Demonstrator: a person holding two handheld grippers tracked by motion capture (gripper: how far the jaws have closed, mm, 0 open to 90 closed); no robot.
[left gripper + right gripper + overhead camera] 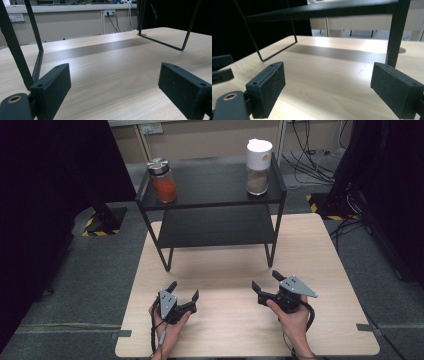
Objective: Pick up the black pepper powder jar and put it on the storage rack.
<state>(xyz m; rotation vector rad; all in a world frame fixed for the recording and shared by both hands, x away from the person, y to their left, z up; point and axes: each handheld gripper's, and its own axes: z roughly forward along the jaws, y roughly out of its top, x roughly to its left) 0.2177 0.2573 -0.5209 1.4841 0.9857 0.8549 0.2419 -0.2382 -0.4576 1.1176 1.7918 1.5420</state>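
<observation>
the table is pale wood with a fine lengthwise grain, crossed by a darker band of shadow under the rack. the two-tier rack is matt black throughout, frame and shelves alike. on its top shelf, the left spice jar is clear glass with orange-red powder and a shiny silver lid; the right spice jar is clear glass with brownish-tan powder and a white cap. the left gripper is black with a grey plate on top, and the right gripper is black with a lighter grey three-cornered plate. the floor is dark grey carpet, with yellow-and-black hazard stripes by the stand feet. the far wall is beige.
</observation>
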